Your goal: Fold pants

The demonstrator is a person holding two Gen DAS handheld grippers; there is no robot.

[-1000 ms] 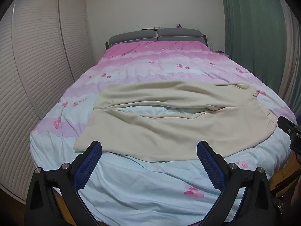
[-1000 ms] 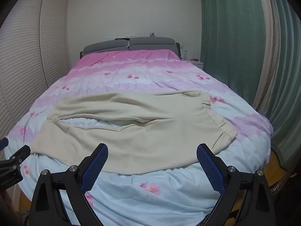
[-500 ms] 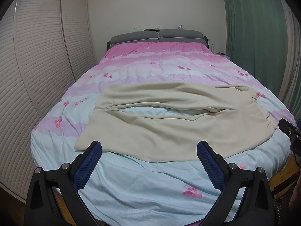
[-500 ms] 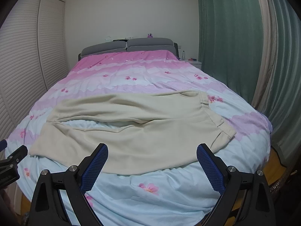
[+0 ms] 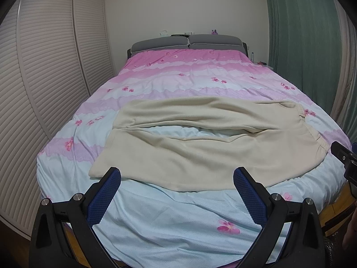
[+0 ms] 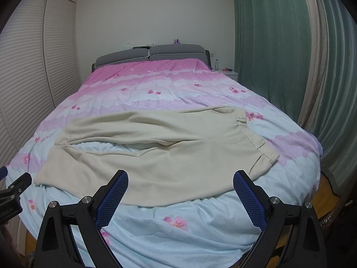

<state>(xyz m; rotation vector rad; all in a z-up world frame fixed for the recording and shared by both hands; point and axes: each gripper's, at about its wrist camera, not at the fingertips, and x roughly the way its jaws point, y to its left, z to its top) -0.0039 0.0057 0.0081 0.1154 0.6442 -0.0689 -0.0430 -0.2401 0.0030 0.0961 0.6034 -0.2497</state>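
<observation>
Beige pants (image 5: 200, 143) lie spread flat across the bed, waistband to the right, leg ends to the left, with a gap of sheet between the two legs. They also show in the right wrist view (image 6: 156, 147). My left gripper (image 5: 177, 178) is open and empty, held above the bed's near edge, just short of the near leg. My right gripper (image 6: 180, 181) is open and empty, also at the near edge of the near leg. Neither touches the cloth.
The bed (image 5: 178, 218) has a pink and pale blue flowered cover and a grey headboard (image 5: 187, 42). Louvred wardrobe doors (image 5: 44, 78) stand on the left, green curtains (image 6: 279, 55) on the right. A white nightstand (image 6: 227, 72) with a bottle is at the far right.
Both grippers have drawn back slightly and tilted a little, so the pants sit a bit farther off in both views. Both stay open and the pants have not moved.
</observation>
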